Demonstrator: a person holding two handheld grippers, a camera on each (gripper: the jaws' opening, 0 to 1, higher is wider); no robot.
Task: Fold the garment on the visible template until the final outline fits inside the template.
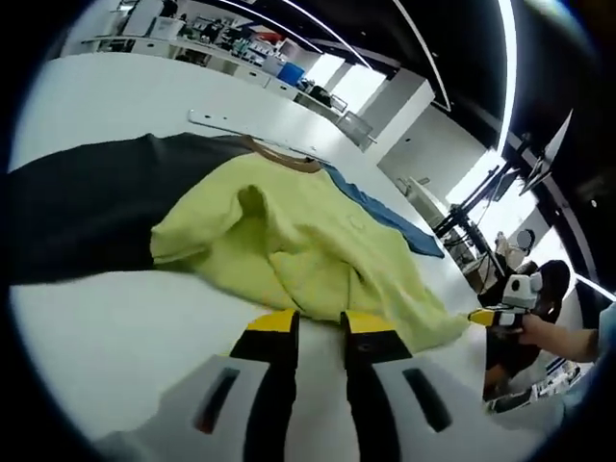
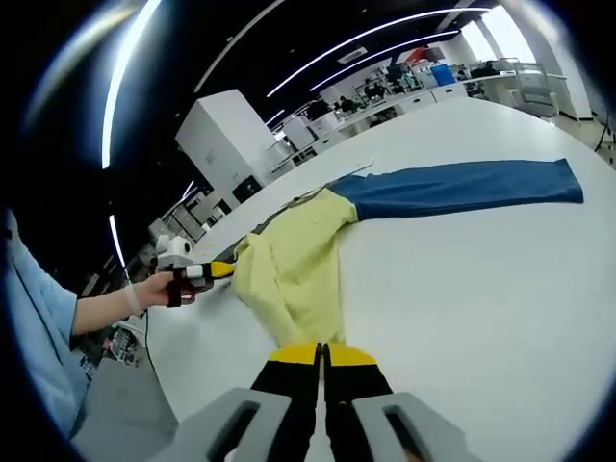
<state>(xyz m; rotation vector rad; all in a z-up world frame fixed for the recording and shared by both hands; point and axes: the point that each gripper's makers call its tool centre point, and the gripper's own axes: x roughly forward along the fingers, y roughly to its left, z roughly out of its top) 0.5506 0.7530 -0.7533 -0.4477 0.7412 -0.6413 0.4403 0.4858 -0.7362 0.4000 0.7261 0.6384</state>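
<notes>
The garment lies rumpled on the white table — yellow body bunched up, blue sleeve stretched flat away from it. The left gripper hovers just beside the yellow hem, jaws narrowly apart, while the right gripper pinches the hem's edge — jaws closed on it.

Both views low over the table, facing opposite ways, sharing the garment
</notes>
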